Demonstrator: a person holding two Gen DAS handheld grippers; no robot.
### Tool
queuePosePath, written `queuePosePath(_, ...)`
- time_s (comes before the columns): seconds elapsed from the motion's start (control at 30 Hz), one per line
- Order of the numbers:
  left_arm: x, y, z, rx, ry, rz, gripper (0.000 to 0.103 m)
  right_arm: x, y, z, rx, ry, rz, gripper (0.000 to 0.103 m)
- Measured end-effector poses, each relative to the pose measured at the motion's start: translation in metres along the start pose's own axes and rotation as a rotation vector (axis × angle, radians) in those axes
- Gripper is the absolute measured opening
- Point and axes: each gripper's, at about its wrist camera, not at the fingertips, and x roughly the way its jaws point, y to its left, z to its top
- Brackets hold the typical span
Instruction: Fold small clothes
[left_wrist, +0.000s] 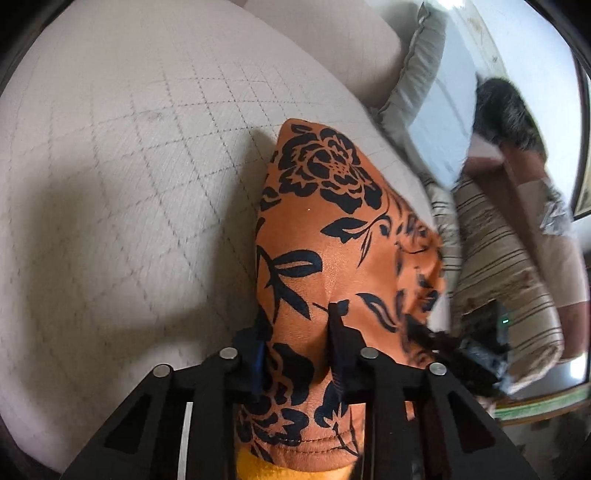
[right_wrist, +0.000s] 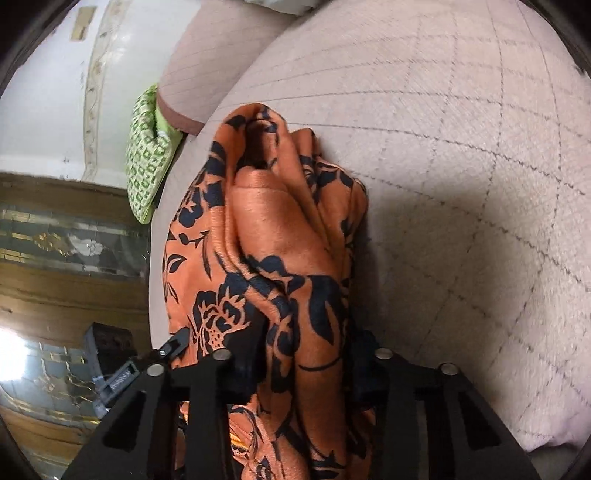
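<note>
Orange floral garment (left_wrist: 332, 236): light, limp, probably slippery; I keep left gripper (left_wrist: 299, 354) and right gripper (right_wrist: 306, 365) pinching its bunched edge.

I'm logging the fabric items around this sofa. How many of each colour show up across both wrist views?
Orange cloth with black floral print: 1
Green-and-white patterned cloth: 1
Beige striped cushion: 1
Plain grey-beige pillow: 1
Total: 4

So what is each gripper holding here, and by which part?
Both hold the orange floral garment: the left gripper pinches a fold near its hemmed edge, the right gripper a bunched handful.
</note>
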Motion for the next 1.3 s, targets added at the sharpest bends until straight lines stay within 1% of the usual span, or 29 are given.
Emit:
queuePosePath(0.13,-0.026,0.016,-0.020,-0.009,0.000,-0.029,0.025,-0.001,0.018,-0.017,-0.036,-0.021,0.042,0.031)
queuePosePath(0.2,-0.036,0.024,-0.024,0.011,-0.014,-0.015,0.026,0.003,0.024,-0.029,-0.052,-0.013,0.056,0.031)
queuePosePath(0.27,-0.040,0.026,-0.026,0.039,-0.003,0.000,0.032,0.009,0.026,-0.032,-0.058,-0.015,0.030,0.034)
queuePosePath(0.3,-0.038,0.028,-0.027,0.039,0.003,0.004,0.034,0.010,0.026,-0.030,-0.051,-0.020,0.018,0.039)
queuePosePath(0.33,-0.040,0.030,-0.028,0.038,0.011,0.003,0.038,0.012,0.027,-0.027,-0.040,-0.019,0.024,0.044)
queuePosePath(0.37,-0.039,0.031,-0.028,0.043,0.017,-0.001,0.040,0.013,0.025,-0.025,-0.024,-0.016,0.028,0.045)
queuePosePath(0.43,-0.033,0.029,-0.027,0.034,0.021,-0.002,0.043,0.012,0.018,-0.026,-0.011,-0.016,0.019,0.054)
queuePosePath(0.53,-0.024,0.036,-0.032,-0.008,0.052,-0.032,0.045,0.015,0.012,-0.027,0.008,0.003,0.016,0.056)
queuePosePath(0.6,-0.019,0.039,-0.032,-0.014,0.063,-0.056,0.042,0.018,0.009,-0.025,0.025,0.024,0.032,0.052)
queuePosePath(0.63,-0.018,0.040,-0.030,-0.016,0.063,-0.067,0.033,0.019,0.008,-0.025,0.024,0.032,0.042,0.044)
queuePosePath(0.67,-0.018,0.041,-0.029,-0.030,0.063,-0.077,0.028,0.020,0.009,-0.024,0.020,0.044,0.055,0.041)
queuePosePath(0.73,-0.026,0.042,-0.030,-0.026,0.045,-0.097,0.023,0.019,0.012,-0.023,0.011,0.042,0.065,0.034)
queuePosePath(0.77,-0.032,0.038,-0.029,-0.022,0.027,-0.105,0.021,0.016,0.014,-0.023,0.008,0.038,0.077,0.033)
queuePosePath(0.8,-0.036,0.035,-0.029,-0.013,0.013,-0.107,0.021,0.012,0.020,-0.022,-0.001,0.024,0.098,0.031)
queuePosePath(0.87,-0.051,0.021,-0.028,0.039,-0.020,-0.091,0.020,0.004,0.027,-0.022,-0.010,0.002,0.134,0.030)
queuePosePath(0.93,-0.071,0.011,-0.026,0.056,-0.050,-0.124,0.020,-0.004,0.032,-0.024,-0.021,-0.017,0.158,0.029)
queuePosePath(1.0,-0.091,0.001,-0.019,0.074,-0.078,-0.131,0.020,-0.011,0.042,-0.022,-0.032,-0.041,0.195,0.029)
queuePosePath(1.03,-0.098,-0.002,-0.016,0.074,-0.067,-0.161,0.020,-0.014,0.049,-0.019,-0.040,-0.054,0.219,0.029)
queuePosePath(1.07,-0.107,-0.006,-0.010,0.086,-0.084,-0.167,0.020,-0.016,0.056,-0.017,-0.050,-0.063,0.228,0.029)
queuePosePath(1.17,-0.129,-0.018,0.002,0.125,-0.126,-0.163,0.020,-0.019,0.084,-0.002,-0.094,-0.097,0.259,0.029)
queuePosePath(1.3,-0.145,-0.028,0.027,0.155,-0.166,-0.141,0.020,-0.012,0.121,0.033,-0.161,-0.135,0.251,0.029)
